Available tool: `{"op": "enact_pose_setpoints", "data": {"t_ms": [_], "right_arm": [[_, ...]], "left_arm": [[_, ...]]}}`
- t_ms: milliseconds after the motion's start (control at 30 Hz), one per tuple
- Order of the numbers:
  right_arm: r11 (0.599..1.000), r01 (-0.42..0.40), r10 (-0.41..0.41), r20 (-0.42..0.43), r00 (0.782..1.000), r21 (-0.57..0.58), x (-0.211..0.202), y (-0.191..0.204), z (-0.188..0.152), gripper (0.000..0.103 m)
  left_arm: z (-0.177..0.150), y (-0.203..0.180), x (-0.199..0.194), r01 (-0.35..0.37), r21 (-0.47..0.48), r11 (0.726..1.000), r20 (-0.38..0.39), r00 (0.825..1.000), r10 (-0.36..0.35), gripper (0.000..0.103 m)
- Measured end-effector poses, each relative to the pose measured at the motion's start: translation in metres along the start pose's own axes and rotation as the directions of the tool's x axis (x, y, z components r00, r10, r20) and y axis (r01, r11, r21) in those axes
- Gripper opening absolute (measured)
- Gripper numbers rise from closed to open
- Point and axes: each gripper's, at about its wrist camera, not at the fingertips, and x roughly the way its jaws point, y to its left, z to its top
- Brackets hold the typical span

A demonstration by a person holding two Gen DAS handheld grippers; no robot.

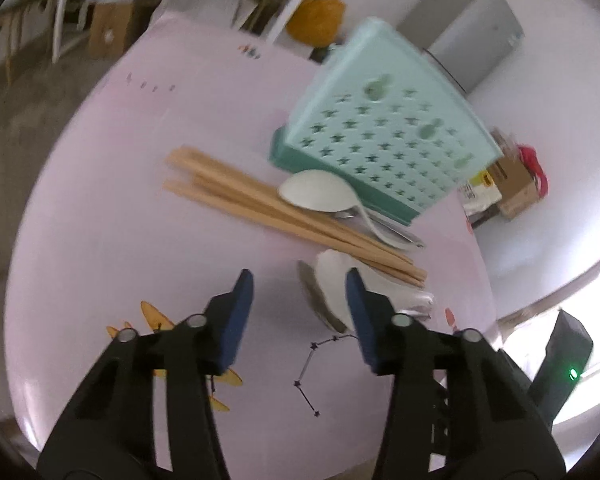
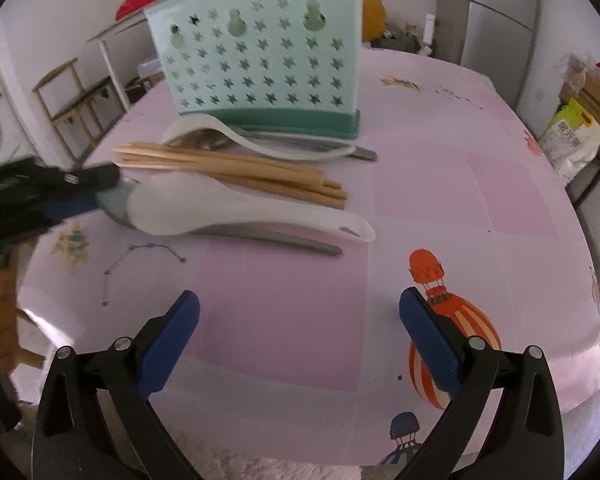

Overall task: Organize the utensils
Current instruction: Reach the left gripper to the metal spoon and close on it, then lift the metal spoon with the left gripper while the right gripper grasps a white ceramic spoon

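We held the right claw (image 2: 299, 334) spread wide over the pink tabletop (image 2: 440, 184), gripping nothing. Farther on, our left claw (image 1: 300, 304) stood half-closed at the white spoon's (image 2: 220, 210) bowl, seemingly not yet pinching it. Beyond lay chopsticks (image 2: 236, 166), then the upright teal holder (image 2: 260, 60).

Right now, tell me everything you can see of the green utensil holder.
The utensil holder is a pale mint-green plastic caddy with a darker teal base band. Its broad, slightly curved face is pierced by rows of star-shaped cutouts, with three keyhole-shaped hanging holes along the top. It stands upright on the pink table, toward the far side. A white spoon and a grey metal utensil lie right at its foot; whether they touch it is unclear. Its interior and compartments are hidden.
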Motion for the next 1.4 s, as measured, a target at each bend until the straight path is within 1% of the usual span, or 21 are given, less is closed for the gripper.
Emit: {"op": "enact_pose_setpoints", "data": {"t_ms": [67, 100, 133, 200, 267, 300, 400, 467, 533, 633, 733, 833, 933, 1067, 1100, 1133, 1233, 1400], "right_arm": [[0.999, -0.012, 0.014, 0.043, 0.999, -0.048, -0.011, 0.007, 0.004, 0.097], [0.996, -0.018, 0.025, 0.072, 0.997, -0.089, -0.018, 0.013, 0.006, 0.097], [0.993, -0.023, 0.034, 0.092, 0.995, -0.119, -0.022, 0.018, 0.008, 0.097], [0.980, -0.033, 0.060, 0.134, 0.989, -0.197, -0.032, 0.033, 0.013, 0.097], [0.969, -0.039, 0.077, 0.148, 0.986, -0.246, -0.034, 0.044, 0.016, 0.094], [0.962, -0.043, 0.086, 0.148, 0.985, -0.271, -0.034, 0.050, 0.019, 0.090], [0.936, -0.012, 0.073, 0.160, 0.984, -0.352, -0.034, 0.067, 0.025, 0.080], [0.924, -0.005, 0.072, 0.161, 0.984, -0.381, -0.035, 0.073, 0.027, 0.076], [0.915, 0.001, 0.066, 0.150, 0.986, -0.404, -0.033, 0.077, 0.027, 0.068], [0.900, 0.018, 0.048, 0.141, 0.989, -0.436, -0.031, 0.083, 0.031, 0.060], [0.906, 0.021, 0.048, 0.152, 0.987, -0.422, -0.037, 0.080, 0.037, 0.059], [0.913, 0.042, 0.026, 0.163, 0.986, -0.405, -0.041, 0.075, 0.042, 0.056], [0.904, 0.039, 0.015, 0.122, 0.992, -0.426, -0.033, 0.072, 0.041, 0.051], [0.874, 0.016, 0.018, 0.064, 0.998, -0.485, -0.018, 0.079, 0.034, 0.045], [0.867, 0.011, 0.018, 0.053, 0.998, -0.498, -0.014, 0.081, 0.033, 0.042], [0.860, 0.002, 0.021, 0.039, 0.999, -0.511, -0.011, 0.084, 0.031, 0.041], [0.845, -0.021, 0.037, 0.019, 0.999, -0.535, -0.006, 0.094, 0.030, 0.040], [0.810, -0.036, 0.038, -0.009, 0.999, -0.585, 0.007, 0.112, 0.029, 0.040]], "left_arm": [[0.001, 0.007, 0.007, -0.001, -0.038, 0.999, -0.016, 1.000, 0.001, 0.033], [0.000, 0.011, 0.007, -0.001, -0.049, 0.999, -0.020, 1.000, 0.000, 0.030], [0.000, 0.013, 0.009, 0.000, -0.060, 0.998, -0.020, 1.000, -0.001, 0.025], [0.001, 0.015, 0.011, 0.001, -0.067, 0.998, -0.022, 1.000, -0.002, 0.020], [0.001, 0.016, 0.016, 0.001, -0.069, 0.998, -0.033, 0.999, -0.003, 0.009], [0.001, 0.017, 0.015, 0.000, -0.069, 0.998, -0.037, 0.999, -0.003, 0.006], [0.000, 0.017, 0.013, -0.009, -0.059, 0.998, -0.040, 0.999, 0.006, 0.005], [0.000, 0.016, 0.009, -0.020, -0.044, 0.999, -0.036, 0.999, 0.018, 0.004], [0.000, 0.019, -0.001, -0.039, -0.032, 0.999, -0.043, 0.998, 0.037, 0.004], [-0.001, 0.023, -0.012, -0.063, -0.007, 0.998, -0.058, 0.996, 0.063, 0.004], [-0.005, 0.029, -0.022, -0.098, 0.016, 0.995, -0.058, 0.993, 0.099, 0.004], [-0.004, 0.041, -0.035, -0.129, 0.015, 0.992, -0.049, 0.990, 0.130, 0.004], [-0.003, 0.055, -0.043, -0.144, 0.012, 0.990, -0.056, 0.988, 0.144, 0.005], [-0.001, 0.065, -0.052, -0.153, 0.036, 0.988, -0.070, 0.985, 0.155, 0.006], [-0.001, 0.067, -0.054, -0.158, 0.044, 0.987, -0.074, 0.984, 0.161, 0.006], [-0.002, 0.070, -0.057, -0.161, 0.050, 0.986, -0.079, 0.983, 0.165, 0.006], [-0.005, 0.077, -0.062, -0.174, 0.060, 0.983, -0.090, 0.980, 0.179, 0.007], [-0.010, 0.075, -0.067, -0.178, 0.085, 0.980, -0.090, 0.978, 0.186, 0.007]]}}
